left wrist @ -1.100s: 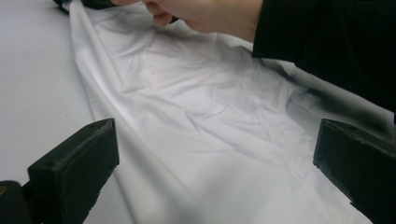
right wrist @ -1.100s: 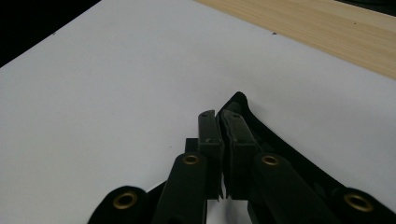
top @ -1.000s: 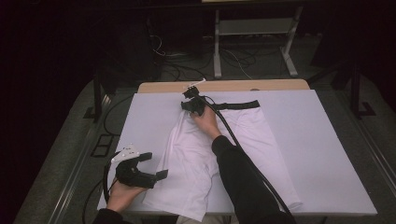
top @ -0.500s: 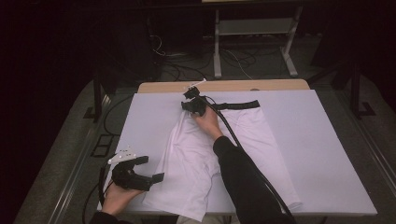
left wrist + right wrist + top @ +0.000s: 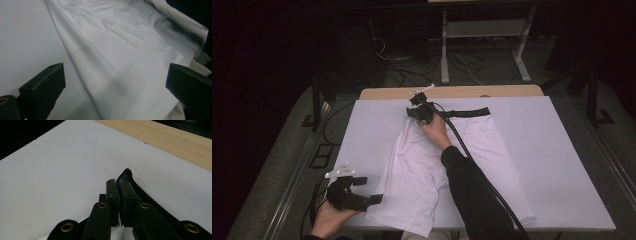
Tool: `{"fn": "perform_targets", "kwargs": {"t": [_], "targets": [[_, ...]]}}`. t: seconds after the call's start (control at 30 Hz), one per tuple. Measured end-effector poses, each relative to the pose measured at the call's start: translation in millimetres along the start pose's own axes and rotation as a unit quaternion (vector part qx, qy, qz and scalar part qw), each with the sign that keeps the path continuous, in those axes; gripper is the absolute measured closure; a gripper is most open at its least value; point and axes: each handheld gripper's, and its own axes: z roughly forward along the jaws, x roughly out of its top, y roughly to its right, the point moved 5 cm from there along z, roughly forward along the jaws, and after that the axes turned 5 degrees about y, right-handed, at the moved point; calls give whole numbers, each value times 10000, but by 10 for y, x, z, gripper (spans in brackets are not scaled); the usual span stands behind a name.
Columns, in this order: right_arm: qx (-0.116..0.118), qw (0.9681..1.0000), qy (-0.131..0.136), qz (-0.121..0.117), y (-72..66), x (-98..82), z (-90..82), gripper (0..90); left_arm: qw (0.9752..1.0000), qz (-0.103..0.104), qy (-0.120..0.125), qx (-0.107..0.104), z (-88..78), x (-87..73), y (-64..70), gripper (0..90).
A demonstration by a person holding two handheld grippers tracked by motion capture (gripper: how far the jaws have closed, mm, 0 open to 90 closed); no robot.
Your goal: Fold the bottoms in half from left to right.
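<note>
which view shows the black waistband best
The high view: the black waistband lies along the white shorts' far edge. The right gripper view shows its end pinched in the right gripper. The left gripper view shows white fabric.

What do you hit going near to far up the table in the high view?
Left gripper at the near edge → white shorts spread on the white table cover → right gripper shut on the shorts' black waistband → bare wooden strip.

The high view looks forward and down from above the tabletop's (image 5: 562,165) near edge. The left gripper view skims close over the white garment (image 5: 120,50) by the near left corner. The right gripper view sits low at the black waistband (image 5: 130,176), facing the far wooden edge; both share cloth with the high view.
</note>
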Motion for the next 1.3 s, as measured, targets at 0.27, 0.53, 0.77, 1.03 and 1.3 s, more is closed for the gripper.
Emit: {"fn": "perform_targets", "kwargs": {"t": [0.27, 0.53, 0.77, 1.03, 1.3], "targets": [[-22, 10000, 57, 14, 11, 18, -33, 854, 9997, -22, -226, -102, -96, -170, 28, 73], [-40, 10000, 85, 23, 15, 2, -24, 854, 9984, -64, -453, -337, -161, -344, 38, 186], [-36, 9999, 101, 52, 27, -1, -29, 853, 9970, -2, -642, -437, -155, -398, 35, 321], [-48, 9999, 100, 41, 23, 2, -30, 853, 9969, -54, -603, -501, -162, -423, -8, 492], [-11, 9999, 116, 66, 29, -6, -33, 854, 9956, -109, -671, -642, -137, -447, -22, 740]]}}
